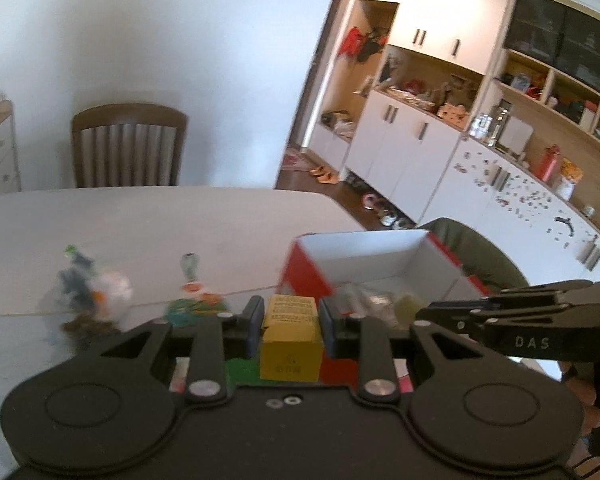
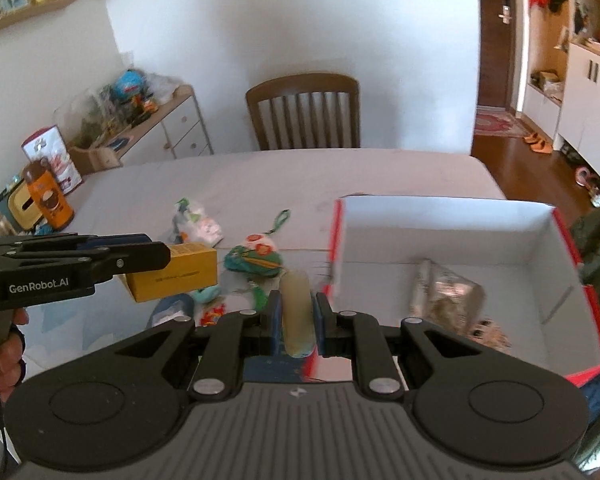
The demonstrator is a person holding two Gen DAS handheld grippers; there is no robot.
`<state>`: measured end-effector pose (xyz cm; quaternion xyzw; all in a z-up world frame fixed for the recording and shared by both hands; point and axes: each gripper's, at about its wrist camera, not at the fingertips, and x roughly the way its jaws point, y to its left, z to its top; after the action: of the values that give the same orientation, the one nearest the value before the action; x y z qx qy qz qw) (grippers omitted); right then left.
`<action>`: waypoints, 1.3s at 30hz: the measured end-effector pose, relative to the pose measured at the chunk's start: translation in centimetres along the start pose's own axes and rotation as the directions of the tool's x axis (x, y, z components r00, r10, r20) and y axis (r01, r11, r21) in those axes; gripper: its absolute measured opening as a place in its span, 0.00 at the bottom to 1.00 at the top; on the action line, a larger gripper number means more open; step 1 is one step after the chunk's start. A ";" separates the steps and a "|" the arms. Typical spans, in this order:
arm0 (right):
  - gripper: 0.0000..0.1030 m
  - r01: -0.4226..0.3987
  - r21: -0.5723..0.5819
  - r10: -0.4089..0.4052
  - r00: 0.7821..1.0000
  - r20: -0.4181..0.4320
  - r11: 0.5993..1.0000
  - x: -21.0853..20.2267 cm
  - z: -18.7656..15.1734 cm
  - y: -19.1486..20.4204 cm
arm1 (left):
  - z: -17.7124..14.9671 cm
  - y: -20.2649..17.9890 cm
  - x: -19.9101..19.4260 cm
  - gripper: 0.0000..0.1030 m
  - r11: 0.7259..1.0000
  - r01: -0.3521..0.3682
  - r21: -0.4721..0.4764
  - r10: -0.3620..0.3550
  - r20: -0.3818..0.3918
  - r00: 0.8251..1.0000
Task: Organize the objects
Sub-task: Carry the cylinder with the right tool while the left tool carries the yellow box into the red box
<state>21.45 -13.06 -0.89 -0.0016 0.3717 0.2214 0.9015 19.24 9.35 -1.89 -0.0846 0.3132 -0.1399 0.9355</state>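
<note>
At the left of the right wrist view, the left gripper (image 2: 156, 258) clenches a yellow box (image 2: 176, 276) above the table (image 2: 260, 176). At bottom centre, the right gripper (image 2: 296, 312) grasps a pale tube (image 2: 297, 316) just left of the red-edged carton (image 2: 440, 220), lower right. Both items look mid-carry; next each needs moving rightward over the carton's rim, then releasing inside.

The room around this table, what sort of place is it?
Most likely a home dining room: a wooden chair at the table, built-in cabinets with cluttered shelves, and shoes on the floor.
</note>
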 end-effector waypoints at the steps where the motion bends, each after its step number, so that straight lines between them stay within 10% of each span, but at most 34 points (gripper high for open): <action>1: 0.16 0.006 0.004 -0.006 1.000 0.004 1.000 -0.4 0.0 -0.8 | 0.1 -0.7 0.3 0.27 1.000 0.009 0.006 -0.009 -0.001 1.000; 20: 0.16 0.101 0.040 -0.101 0.995 -0.007 0.994 -0.8 -0.8 -14.3 | -0.4 -11.9 9.0 0.27 0.998 0.036 0.050 -0.032 -0.067 0.997; 39: 0.16 0.111 -0.123 -0.132 0.975 -0.177 0.986 8.9 -0.7 -17.4 | -2.3 -14.3 18.8 0.27 0.991 -0.067 0.116 0.094 -0.250 0.964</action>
<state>33.55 -25.27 -10.15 -0.0956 0.4397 0.1854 0.8736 29.21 -10.27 -10.73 -0.0032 0.4260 -0.1279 0.8956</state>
